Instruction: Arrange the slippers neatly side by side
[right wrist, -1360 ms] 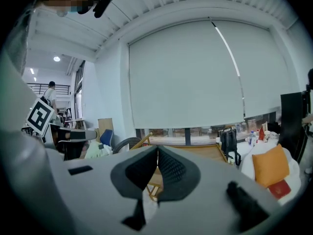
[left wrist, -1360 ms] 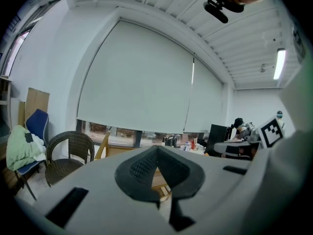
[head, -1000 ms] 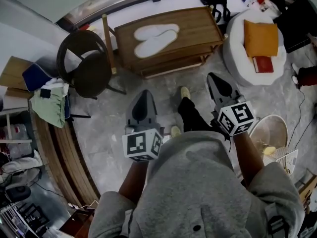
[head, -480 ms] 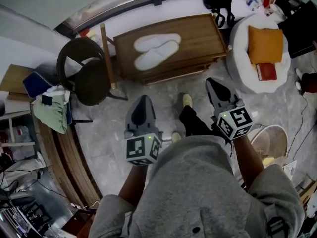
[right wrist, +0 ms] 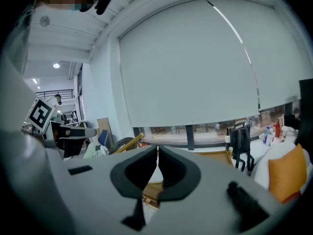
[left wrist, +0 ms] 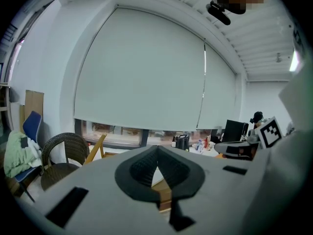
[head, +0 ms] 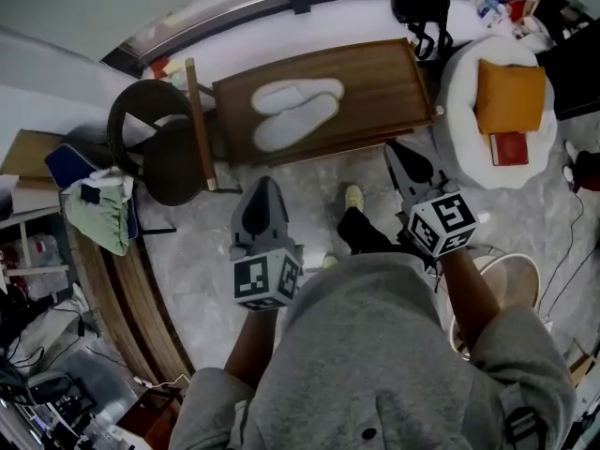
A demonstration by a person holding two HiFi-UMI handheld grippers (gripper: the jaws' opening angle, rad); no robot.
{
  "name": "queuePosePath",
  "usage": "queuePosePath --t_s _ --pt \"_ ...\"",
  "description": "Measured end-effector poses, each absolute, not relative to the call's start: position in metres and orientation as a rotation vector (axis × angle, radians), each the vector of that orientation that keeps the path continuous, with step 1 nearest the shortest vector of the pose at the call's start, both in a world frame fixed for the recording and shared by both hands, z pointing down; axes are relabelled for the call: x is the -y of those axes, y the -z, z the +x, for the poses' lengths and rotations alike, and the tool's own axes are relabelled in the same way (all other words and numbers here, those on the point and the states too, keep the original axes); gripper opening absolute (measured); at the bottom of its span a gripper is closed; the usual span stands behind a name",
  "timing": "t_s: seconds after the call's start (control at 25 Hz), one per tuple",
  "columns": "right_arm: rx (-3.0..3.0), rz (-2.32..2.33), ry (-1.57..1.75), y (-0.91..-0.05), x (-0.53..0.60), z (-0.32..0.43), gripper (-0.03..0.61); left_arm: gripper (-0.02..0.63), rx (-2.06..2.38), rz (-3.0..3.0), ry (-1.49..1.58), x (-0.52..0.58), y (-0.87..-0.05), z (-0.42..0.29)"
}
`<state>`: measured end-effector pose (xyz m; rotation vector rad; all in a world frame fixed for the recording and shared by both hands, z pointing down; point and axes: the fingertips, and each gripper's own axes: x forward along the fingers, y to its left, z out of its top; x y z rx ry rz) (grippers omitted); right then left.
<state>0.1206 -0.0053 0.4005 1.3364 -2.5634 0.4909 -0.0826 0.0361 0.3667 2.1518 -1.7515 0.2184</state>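
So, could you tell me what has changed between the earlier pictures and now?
The person has stepped toward the wooden table, carrying the left gripper and the right gripper forward, so both sit closer to its near edge. Nothing was taken hold of or let go. Both grippers stay shut and empty; the white slippers lie unmoved on the table.

Left gripper (head: pixel 263 186) and right gripper (head: pixel 395 148) held forward on bare forearms, apart, tilted slightly down, jaws closed, nothing between.
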Motion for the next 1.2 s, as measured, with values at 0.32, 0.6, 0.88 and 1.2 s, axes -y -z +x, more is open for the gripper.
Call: queuePosePath --t_s 0.32,0.6,0.88,1.2 --pt "2.578 1.294 -0.489 -0.402 0.047 0.130 0.028 0.015 1.776 2.136 -0.232 0.002 -0.366 -0.070" --pt "2.591 1.258 -0.490 -0.407 0.072 0.139 0.028 0.015 1.798 2.126 -0.230 0.027 -0.366 -0.058" --pt "2.610 1.218 -0.488 -0.412 0.094 0.146 0.028 0.015 1.836 2.088 -0.230 0.042 -0.366 -0.050" --pt "2.637 1.144 -0.477 -0.418 0.105 0.148 0.028 0.015 1.876 2.065 -0.249 0.044 -0.369 -0.045"
